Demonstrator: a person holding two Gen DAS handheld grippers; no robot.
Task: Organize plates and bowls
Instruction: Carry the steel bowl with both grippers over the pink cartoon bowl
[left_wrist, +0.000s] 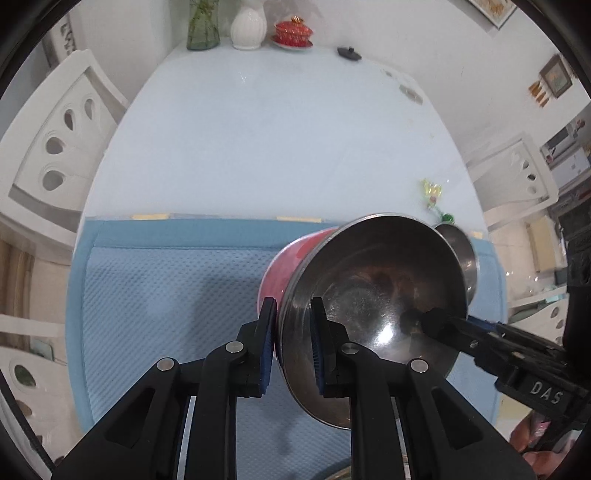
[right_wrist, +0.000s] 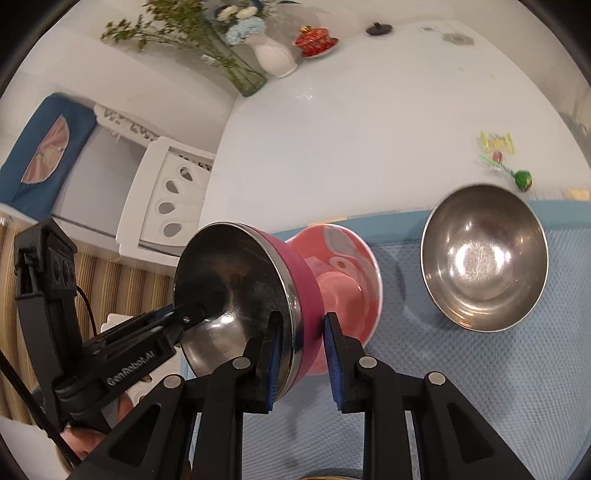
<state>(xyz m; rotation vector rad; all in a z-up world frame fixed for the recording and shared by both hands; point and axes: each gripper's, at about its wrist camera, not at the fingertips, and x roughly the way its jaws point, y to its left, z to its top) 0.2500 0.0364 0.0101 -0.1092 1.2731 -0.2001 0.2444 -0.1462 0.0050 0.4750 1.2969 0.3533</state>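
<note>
Your left gripper (left_wrist: 293, 345) and right gripper (right_wrist: 300, 352) each pinch the rim of one pink-sided, steel-lined round bowl (right_wrist: 258, 295), tilted on edge above the blue waffle-textured mat (right_wrist: 480, 369). Its base is hidden against a pink patterned bowl (right_wrist: 343, 273) behind it; whether they touch is unclear. A second, bare steel bowl (right_wrist: 484, 258) sits upright on the mat's far corner. Three bowls total.
</note>
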